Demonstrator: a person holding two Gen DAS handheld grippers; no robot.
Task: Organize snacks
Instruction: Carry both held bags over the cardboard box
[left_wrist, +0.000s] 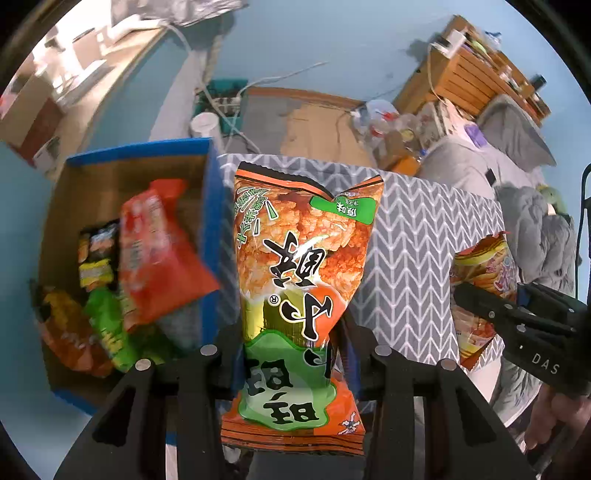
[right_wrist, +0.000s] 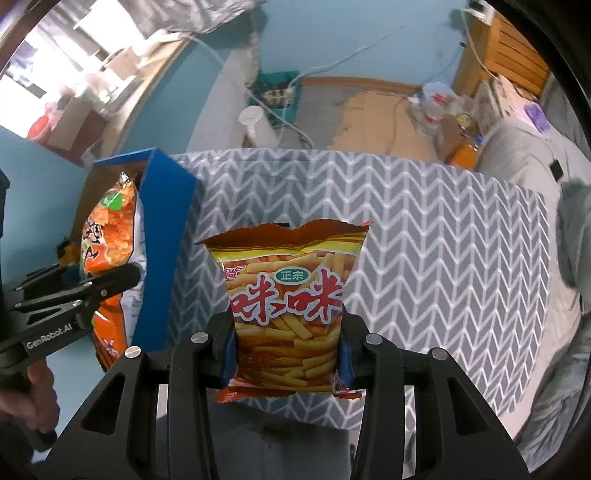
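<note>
Teal floor (right_wrist: 325, 40) behind; foreground is a grey chevron-patterned cloth (right_wrist: 424, 236) over a raised surface, with a blue-edged cardboard box (left_wrist: 207, 147) touching its left side; cables and a white cylinder on the floor beyond.

Left gripper (left_wrist: 291, 354): jaws closed against the sides of an orange-and-green rice cracker bag (left_wrist: 299, 258), gripped near its lower end; bag upright, print upside down in the left wrist view; it sits just right of the box wall, over the cloth edge.

Right gripper (right_wrist: 288, 343): jaws pressed into both sides of a yellow-orange fries-style snack bag (right_wrist: 288, 291) with red characters; bag upright over the cloth, top edge jagged; blue pads (right_wrist: 227, 354) visible against the bag.

Box contents: red packet (left_wrist: 162, 251), blurred, leaning against the inner right wall; green packet (left_wrist: 107, 325), yellow packet (left_wrist: 96, 273) and an orange packet (left_wrist: 70, 339) lower down; finer detail unreadable.

Both bags are outside the box.
</note>
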